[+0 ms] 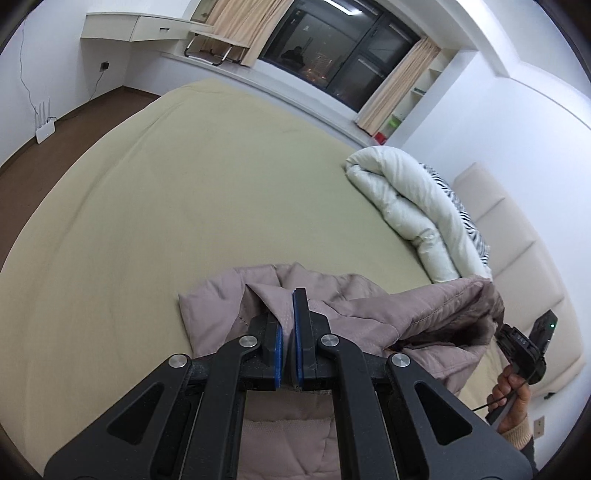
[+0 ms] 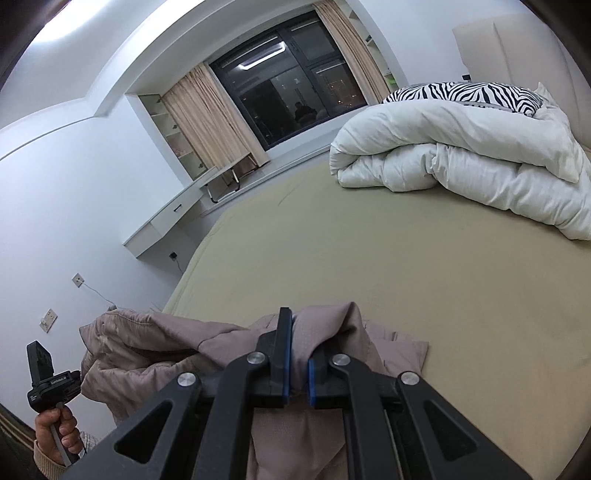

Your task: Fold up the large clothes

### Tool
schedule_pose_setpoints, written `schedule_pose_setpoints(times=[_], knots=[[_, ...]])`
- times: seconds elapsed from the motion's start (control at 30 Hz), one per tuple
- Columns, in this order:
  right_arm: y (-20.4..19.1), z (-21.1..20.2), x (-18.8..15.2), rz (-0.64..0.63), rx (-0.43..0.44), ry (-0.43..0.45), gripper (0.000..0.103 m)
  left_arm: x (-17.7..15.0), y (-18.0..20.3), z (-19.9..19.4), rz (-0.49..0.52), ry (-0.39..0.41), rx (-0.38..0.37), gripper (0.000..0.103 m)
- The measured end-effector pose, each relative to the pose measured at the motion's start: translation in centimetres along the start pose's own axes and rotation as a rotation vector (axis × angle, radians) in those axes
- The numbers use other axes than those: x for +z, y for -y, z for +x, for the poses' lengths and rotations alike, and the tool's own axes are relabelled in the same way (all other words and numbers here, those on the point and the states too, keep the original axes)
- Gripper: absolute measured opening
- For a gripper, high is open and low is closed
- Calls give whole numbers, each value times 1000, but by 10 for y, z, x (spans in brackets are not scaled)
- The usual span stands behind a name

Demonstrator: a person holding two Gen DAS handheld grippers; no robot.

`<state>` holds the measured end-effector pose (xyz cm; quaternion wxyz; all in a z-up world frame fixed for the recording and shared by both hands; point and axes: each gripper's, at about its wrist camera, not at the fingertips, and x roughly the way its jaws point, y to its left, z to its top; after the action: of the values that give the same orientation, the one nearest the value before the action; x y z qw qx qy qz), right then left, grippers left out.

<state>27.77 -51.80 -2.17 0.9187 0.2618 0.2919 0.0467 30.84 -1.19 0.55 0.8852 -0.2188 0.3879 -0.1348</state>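
Note:
A dusty-pink quilted jacket [image 1: 369,314] hangs lifted above the near edge of a bed with a beige sheet [image 1: 184,192]. My left gripper [image 1: 287,314] is shut on a fold of the jacket's fabric. My right gripper [image 2: 299,332] is shut on another fold of the same jacket [image 2: 166,350]. The jacket stretches between the two grippers, with a fur-lined opening toward the right in the left wrist view. Each view shows the other hand-held gripper: the right one [image 1: 524,347] and the left one [image 2: 51,380].
A folded white duvet [image 2: 461,162] with a zebra-print pillow [image 2: 461,92] lies at the head of the bed. A padded headboard [image 1: 517,236] is behind it. A dark window [image 2: 288,85] with curtains, a wall desk [image 1: 147,26] and a router [image 1: 44,129] on the floor lie beyond.

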Motion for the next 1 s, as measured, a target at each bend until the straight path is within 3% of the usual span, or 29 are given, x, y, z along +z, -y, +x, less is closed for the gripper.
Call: schedule_pose_setpoints(times=[0.2,0.33,0.43,0.47,0.57,0.6,0.67,0.8,0.9,1.0], knots=[[31,87,12,18,-100,-68,8,26,-14,94,-6,-23,72,3],[55,149,-2,42,-172,-192,14,26,-43,147,-84,-77,85,9],[73,162,-10,153,-103,-214,30,24,-67,147,-166,-56,44,16],[77,156,-12,191,-60,-181,42,24,-71,140,-172,-35,49,17],[71,136,-11,189,-53,-134,69,13,-59,108,-100,48,118,17],[64,128,-11,165,-80,-119,71,11,-46,102,-38,71,138,17],[36,112,-11,64,-74,-103,70,-2,-9,98,113,80,169,17],[-48,114,-35,-197,-45,-230,44,-36,62,126,379,52,221,17],[-86,136,-62,-301,-35,-312,42,-61,87,171,465,-14,257,17],[-90,177,-83,-327,-96,-389,43,-71,86,216,473,-71,308,17]])
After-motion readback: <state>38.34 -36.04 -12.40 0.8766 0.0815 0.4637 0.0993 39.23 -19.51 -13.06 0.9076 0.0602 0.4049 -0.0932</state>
